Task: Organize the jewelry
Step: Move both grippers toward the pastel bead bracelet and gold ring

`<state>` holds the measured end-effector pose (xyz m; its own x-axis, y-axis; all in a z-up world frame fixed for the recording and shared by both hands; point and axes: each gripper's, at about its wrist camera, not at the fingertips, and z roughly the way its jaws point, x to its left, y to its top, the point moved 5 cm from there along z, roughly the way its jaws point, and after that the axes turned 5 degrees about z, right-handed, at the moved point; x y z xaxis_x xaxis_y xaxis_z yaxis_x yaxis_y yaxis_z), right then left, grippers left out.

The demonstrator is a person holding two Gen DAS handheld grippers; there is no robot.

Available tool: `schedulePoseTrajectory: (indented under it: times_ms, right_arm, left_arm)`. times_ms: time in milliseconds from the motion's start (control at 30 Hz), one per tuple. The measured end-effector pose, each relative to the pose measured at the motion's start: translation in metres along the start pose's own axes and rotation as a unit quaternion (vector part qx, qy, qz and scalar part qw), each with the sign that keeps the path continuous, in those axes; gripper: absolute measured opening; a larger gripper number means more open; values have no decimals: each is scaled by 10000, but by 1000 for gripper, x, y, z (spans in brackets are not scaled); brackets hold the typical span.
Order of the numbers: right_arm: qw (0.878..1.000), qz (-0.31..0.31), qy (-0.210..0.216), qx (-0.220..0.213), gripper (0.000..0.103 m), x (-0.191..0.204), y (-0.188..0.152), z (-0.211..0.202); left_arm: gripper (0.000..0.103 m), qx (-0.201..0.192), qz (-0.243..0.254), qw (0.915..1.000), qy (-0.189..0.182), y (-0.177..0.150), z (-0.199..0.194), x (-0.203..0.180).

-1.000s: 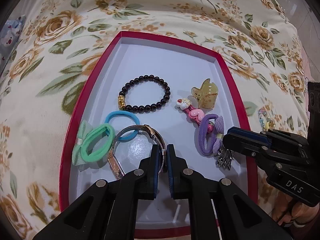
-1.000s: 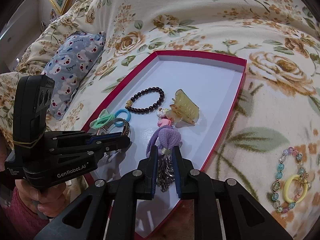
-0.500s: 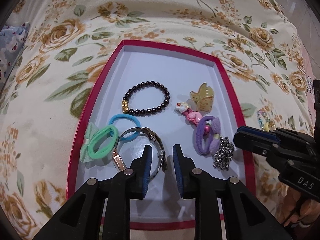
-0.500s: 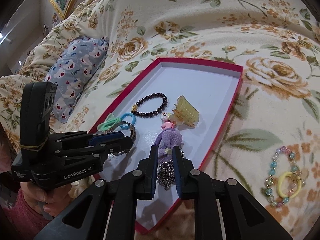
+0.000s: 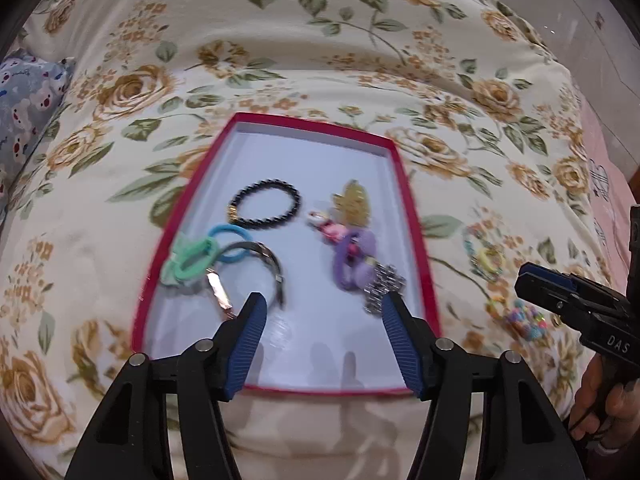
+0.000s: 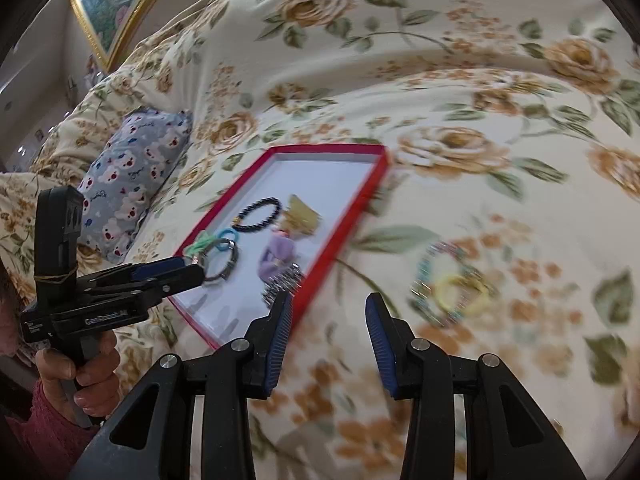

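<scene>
A red-rimmed tray lies on the floral bedspread. It holds a black bead bracelet, green and blue hair ties, a metal bangle, a purple scrunchie, a silver chain piece, a pink charm and a yellow claw clip. My left gripper is open and empty above the tray's near end. My right gripper is open and empty, over the bedspread right of the tray. A pastel bead bracelet with a yellow hair tie lies on the bedspread.
A colourful bead item lies on the bedspread near the right gripper's tip. A blue bear-print pillow sits left of the tray. A framed picture hangs on the far wall.
Both grippers opened wide and pulled back from the tray. The left let go of the bangle, the right let go of the silver chain piece and swung right over the bedspread.
</scene>
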<state>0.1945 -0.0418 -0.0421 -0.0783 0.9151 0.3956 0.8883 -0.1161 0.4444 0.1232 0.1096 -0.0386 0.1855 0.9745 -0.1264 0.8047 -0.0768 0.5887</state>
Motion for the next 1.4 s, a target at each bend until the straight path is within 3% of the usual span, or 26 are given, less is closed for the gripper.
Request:
schedulePoseTrajectory:
  times_ms: [233,767,1400]
  right_arm:
    - [9992,124,-383,-61,41,-26,-24,-32]
    - [9954,627,-717,-92,41,-67,-71,-74]
    - [9910,832,-1002,-316,41,-99,-68,-88]
  left_arm:
    - [60,27,101,9998,-186,-8,-10,-18]
    - [60,223,490,9971,-540,-18,-4,-63]
    - [59,401,836,9927,-769,-13,22,-111]
